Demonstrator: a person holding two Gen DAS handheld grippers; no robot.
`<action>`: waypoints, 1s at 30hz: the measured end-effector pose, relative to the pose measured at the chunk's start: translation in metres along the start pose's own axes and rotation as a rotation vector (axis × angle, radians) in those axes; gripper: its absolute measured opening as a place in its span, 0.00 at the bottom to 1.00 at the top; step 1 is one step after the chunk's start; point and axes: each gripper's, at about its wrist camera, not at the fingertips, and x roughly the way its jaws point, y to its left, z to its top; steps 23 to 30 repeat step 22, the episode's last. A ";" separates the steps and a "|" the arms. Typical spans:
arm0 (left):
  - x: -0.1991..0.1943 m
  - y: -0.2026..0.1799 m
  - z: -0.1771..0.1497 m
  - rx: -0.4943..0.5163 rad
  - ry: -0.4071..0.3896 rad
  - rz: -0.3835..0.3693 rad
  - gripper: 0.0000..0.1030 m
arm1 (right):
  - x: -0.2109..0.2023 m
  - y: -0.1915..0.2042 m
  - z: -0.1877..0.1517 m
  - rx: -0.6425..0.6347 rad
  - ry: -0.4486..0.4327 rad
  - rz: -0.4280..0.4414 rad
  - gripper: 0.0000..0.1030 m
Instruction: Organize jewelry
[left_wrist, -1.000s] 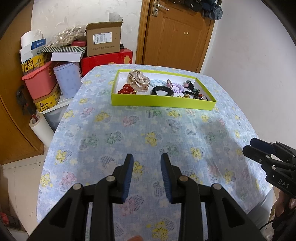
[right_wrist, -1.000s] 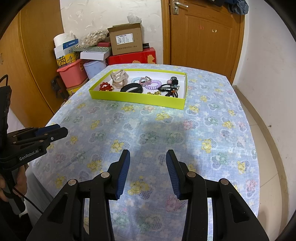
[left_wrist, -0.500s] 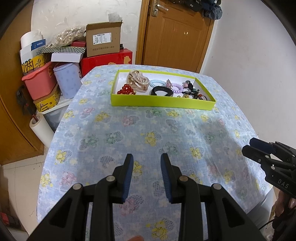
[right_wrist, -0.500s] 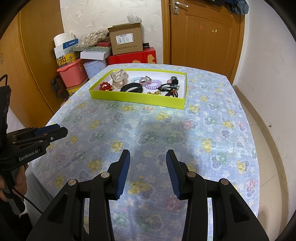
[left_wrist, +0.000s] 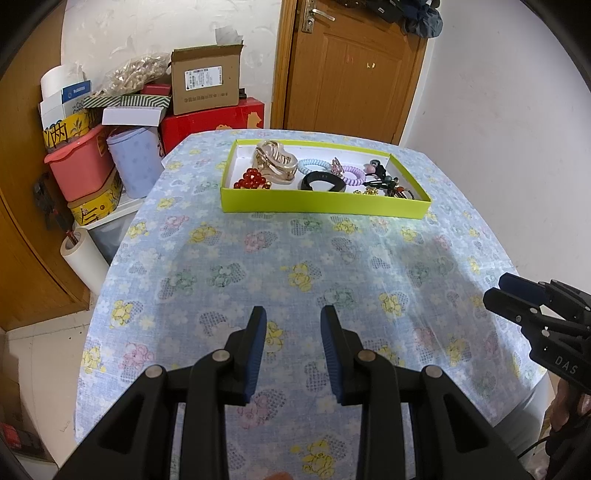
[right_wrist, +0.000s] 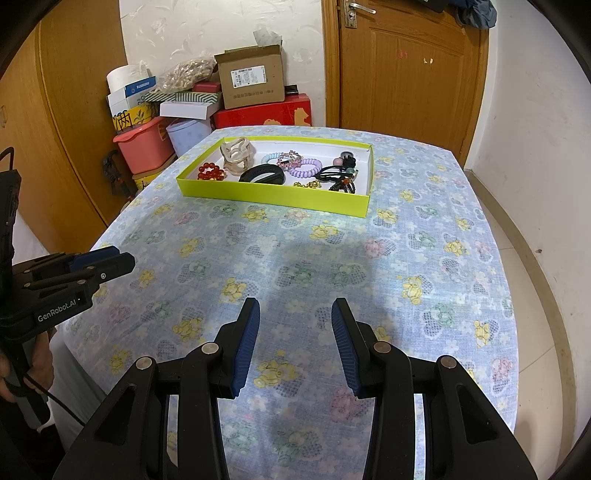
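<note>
Hovering low over the tablecloth at 6 o'clock, the left gripper and right gripper are both gaping wide and carrying nothing, well apart from the tray at 12 o'clock. All the jewelry is lying inside it: red beads and a hair claw at its 9 o'clock end, a black band mid-tray, coil ties beyond, tangled black pieces at 3 o'clock. Nothing is sitting loose on the cloth, so this is fitting either gathered pieces or a jumble awaiting sorting.
</note>
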 end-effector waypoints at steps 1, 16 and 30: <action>0.000 -0.001 0.000 0.002 -0.001 0.003 0.31 | 0.000 0.000 0.000 0.000 0.000 0.000 0.40; 0.006 -0.004 -0.002 0.007 0.012 0.000 0.31 | 0.000 0.000 0.000 -0.002 0.001 -0.001 0.40; 0.007 -0.006 -0.002 0.010 0.015 -0.002 0.31 | 0.001 -0.001 -0.001 -0.003 0.001 0.000 0.40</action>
